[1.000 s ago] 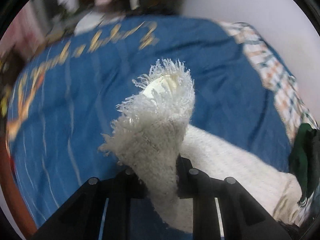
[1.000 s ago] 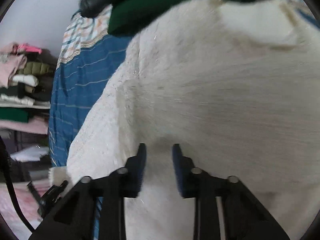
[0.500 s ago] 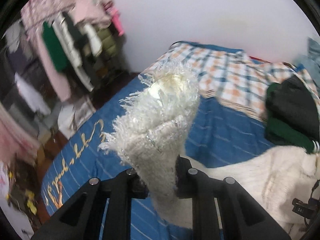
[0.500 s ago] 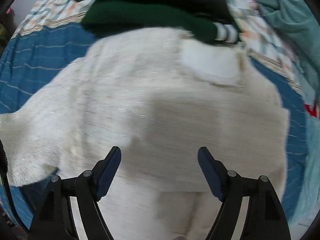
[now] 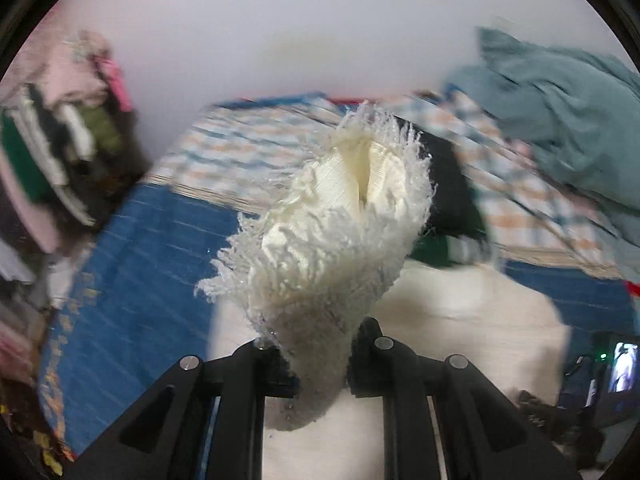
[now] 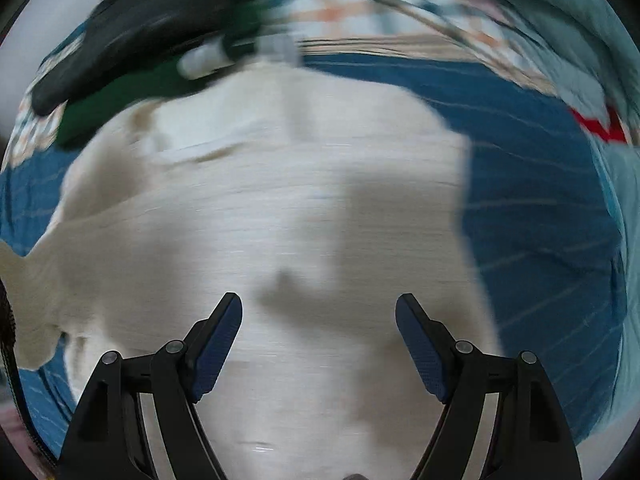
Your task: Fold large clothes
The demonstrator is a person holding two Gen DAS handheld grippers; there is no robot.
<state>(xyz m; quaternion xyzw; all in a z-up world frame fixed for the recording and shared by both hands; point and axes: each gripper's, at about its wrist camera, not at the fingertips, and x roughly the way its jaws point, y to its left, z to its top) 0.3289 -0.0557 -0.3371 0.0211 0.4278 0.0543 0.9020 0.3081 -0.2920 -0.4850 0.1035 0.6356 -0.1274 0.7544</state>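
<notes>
A large cream knitted sweater point(image 6: 280, 208) lies spread on a blue bedspread point(image 6: 540, 208). My left gripper point(image 5: 320, 354) is shut on the sweater's fringed sleeve cuff point(image 5: 340, 224), which sticks up between the jaws above the sweater body point(image 5: 460, 320). My right gripper point(image 6: 319, 312) is open and empty, hovering over the middle of the sweater, its blue-padded fingers point(image 6: 218, 340) wide apart. The views are motion-blurred.
A dark green and black garment pile point(image 6: 140, 48) lies at the sweater's far edge on a checked sheet point(image 5: 240, 152). A teal blanket point(image 5: 560, 112) lies heaped at the right. Stacked clothes point(image 5: 60, 152) stand at the left by the white wall.
My left gripper swung the held cuff from over the open bedspread towards the sweater body and bed head. My right gripper opened its jaws, let go of the sweater and drew back above it.
</notes>
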